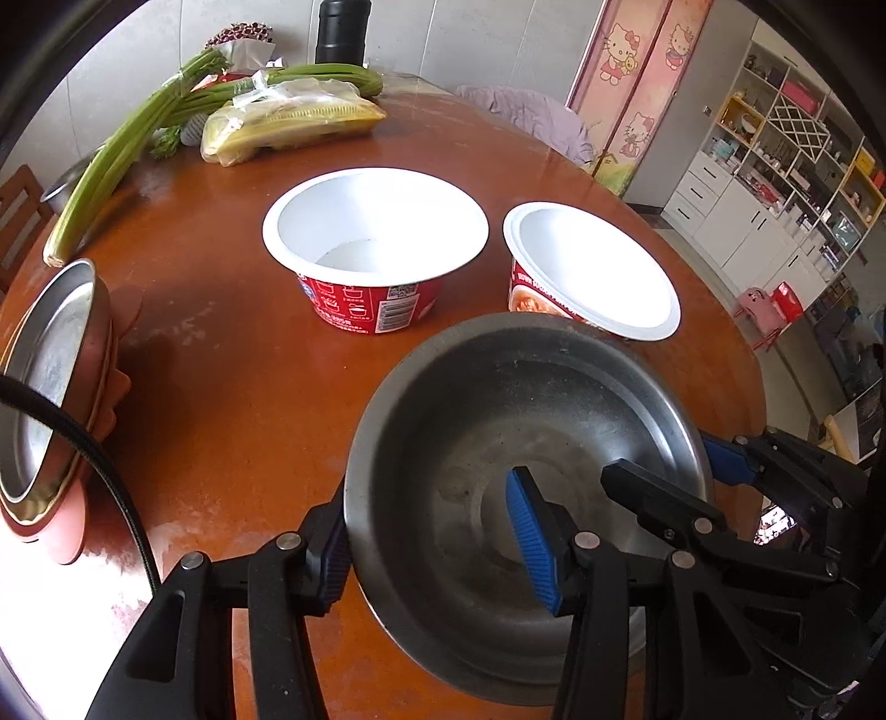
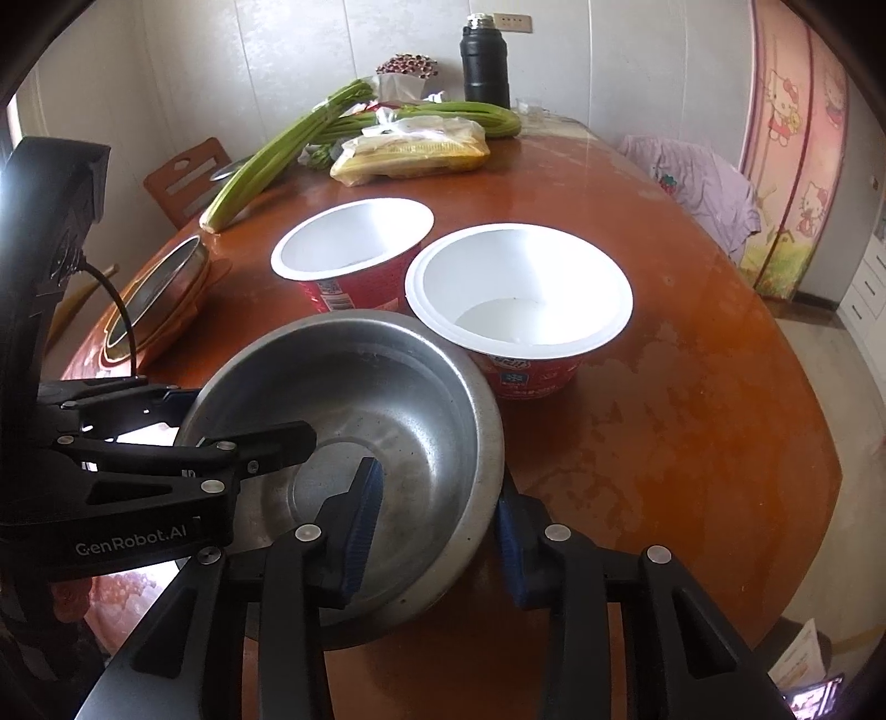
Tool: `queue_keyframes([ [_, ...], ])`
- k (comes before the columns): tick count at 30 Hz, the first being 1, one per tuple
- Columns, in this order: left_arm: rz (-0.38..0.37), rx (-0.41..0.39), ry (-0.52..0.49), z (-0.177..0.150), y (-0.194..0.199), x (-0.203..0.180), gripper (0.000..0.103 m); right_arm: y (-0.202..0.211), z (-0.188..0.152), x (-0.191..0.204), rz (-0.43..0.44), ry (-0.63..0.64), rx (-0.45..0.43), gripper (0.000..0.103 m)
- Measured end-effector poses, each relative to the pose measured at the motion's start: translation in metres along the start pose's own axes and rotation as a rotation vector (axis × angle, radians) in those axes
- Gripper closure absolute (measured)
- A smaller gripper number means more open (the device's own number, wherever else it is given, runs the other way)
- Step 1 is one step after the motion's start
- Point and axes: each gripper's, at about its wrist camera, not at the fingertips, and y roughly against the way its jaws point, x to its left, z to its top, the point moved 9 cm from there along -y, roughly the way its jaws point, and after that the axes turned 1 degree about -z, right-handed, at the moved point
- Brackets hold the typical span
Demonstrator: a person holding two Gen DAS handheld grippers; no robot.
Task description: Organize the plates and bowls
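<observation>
Left wrist view: we look from just behind the left gripper, tilted steeply down over the wooden table, facing the far wall.
Left view nearness: very close; the steel bowl fills the lower middle.
Right wrist view: we sit just behind the right gripper, also pitched down, facing the same far wall from the bowl's other side.
Right view nearness: equally close.
Shared ground: both views take in the steel bowl, two paper bowls, the stacked plates at left, the greens and the black flask.
Cross-sight: each view catches the other gripper at the bowl's opposite rim.
</observation>
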Motion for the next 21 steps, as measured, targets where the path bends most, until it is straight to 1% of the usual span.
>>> queue_keyframes([
  [5, 0.015, -0.003, 0.018, -0.003, 0.007, 0.007, 0.051, 0.003, 0.000, 0.010, 0.014, 0.016, 0.006, 0.063],
  [13, 0.045, -0.042, 0.039, -0.013, 0.032, 0.023, 0.051, 0.013, 0.001, 0.036, 0.061, 0.027, 0.006, 0.062],
  [16, 0.057, -0.064, 0.036, -0.019, 0.043, 0.027, 0.051, 0.015, 0.001, 0.046, 0.059, 0.037, 0.003, 0.061],
  [21, 0.068, -0.075, 0.034, -0.025, 0.049, 0.033, 0.051, 0.019, -0.002, 0.058, 0.055, 0.048, -0.002, 0.061],
])
